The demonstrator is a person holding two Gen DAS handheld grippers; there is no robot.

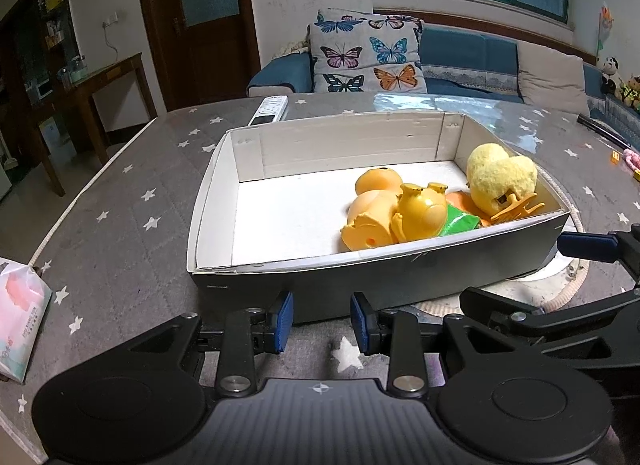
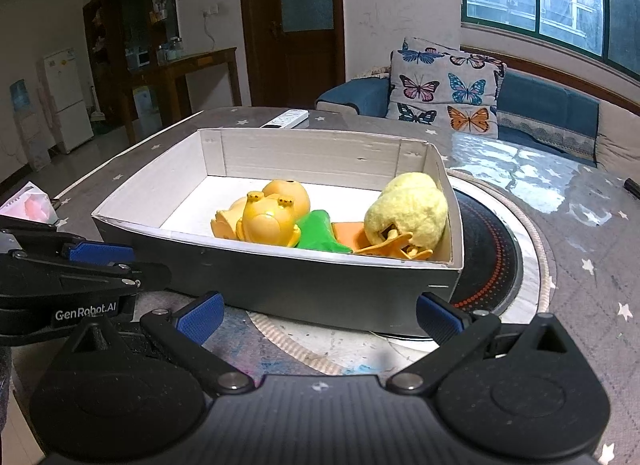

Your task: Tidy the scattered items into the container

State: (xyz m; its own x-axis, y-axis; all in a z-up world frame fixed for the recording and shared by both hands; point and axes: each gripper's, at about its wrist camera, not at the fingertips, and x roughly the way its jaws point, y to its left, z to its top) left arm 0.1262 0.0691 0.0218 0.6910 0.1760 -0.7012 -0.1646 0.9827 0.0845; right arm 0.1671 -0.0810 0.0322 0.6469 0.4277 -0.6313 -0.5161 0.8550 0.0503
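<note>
Your grey starred table runs off the frame's bottom; centre frame, the box holds the yellow toys, an orange one half-buried. Both tongs empty: left gripper narrowly parted, right gripper wide

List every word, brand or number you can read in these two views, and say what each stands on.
"GenRobot.AI": white lettering on the black body of the left gripper, seen in the right wrist view.
Print on the tissue pack: too blurred to read.
Buttons on the remote control: too small to read.
Nothing else legible.
</note>
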